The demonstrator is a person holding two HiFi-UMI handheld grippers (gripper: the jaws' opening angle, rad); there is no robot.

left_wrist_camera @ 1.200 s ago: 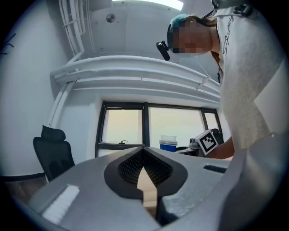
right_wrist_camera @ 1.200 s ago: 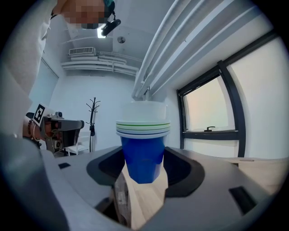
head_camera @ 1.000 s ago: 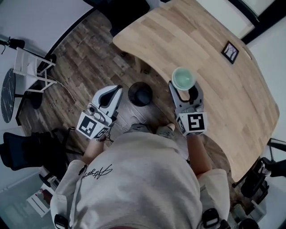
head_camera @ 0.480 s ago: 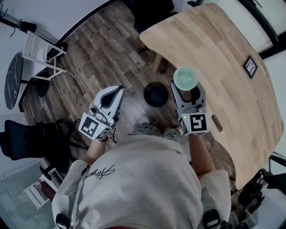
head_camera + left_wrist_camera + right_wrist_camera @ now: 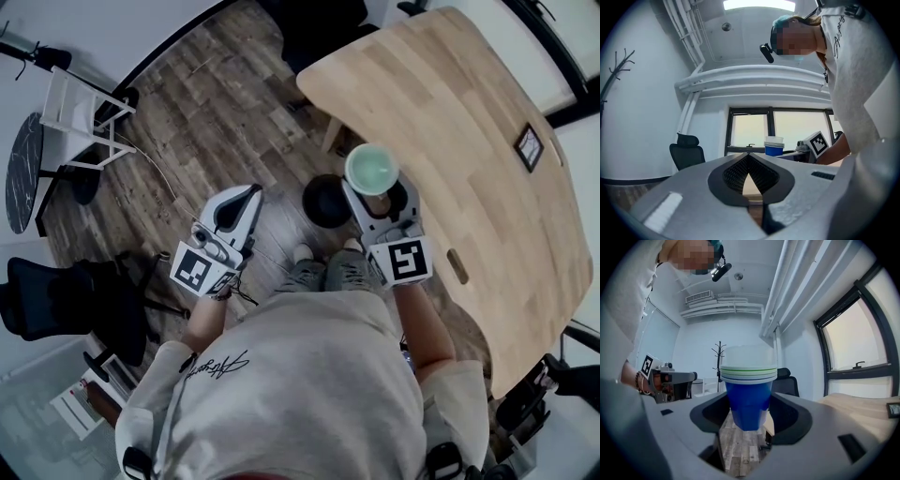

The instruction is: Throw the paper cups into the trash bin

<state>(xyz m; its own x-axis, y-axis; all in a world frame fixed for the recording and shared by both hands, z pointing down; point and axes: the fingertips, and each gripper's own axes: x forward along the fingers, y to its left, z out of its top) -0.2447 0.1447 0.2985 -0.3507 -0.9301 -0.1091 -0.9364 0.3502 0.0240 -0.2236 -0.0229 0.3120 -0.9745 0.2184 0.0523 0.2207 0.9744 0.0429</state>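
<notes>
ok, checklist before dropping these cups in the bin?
1. Grip: right tool shut on the cup stack - ok.
2. Stack upright - ok.
3. Target: trash bin in view on the floor by the table - ok.
4. Stack above the bin mouth - not ok; head view shows it beside the bin.
5. Other side: left tool shut, empty, off to the side - ok.
6. Room inside the bin - cannot tell; interior dark.

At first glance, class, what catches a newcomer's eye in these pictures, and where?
The stack of blue paper cups stands out, clamped upright in the right gripper by the wooden table. Just left of it, the black trash bin stands on the floor; the left gripper is shut and empty.
</notes>
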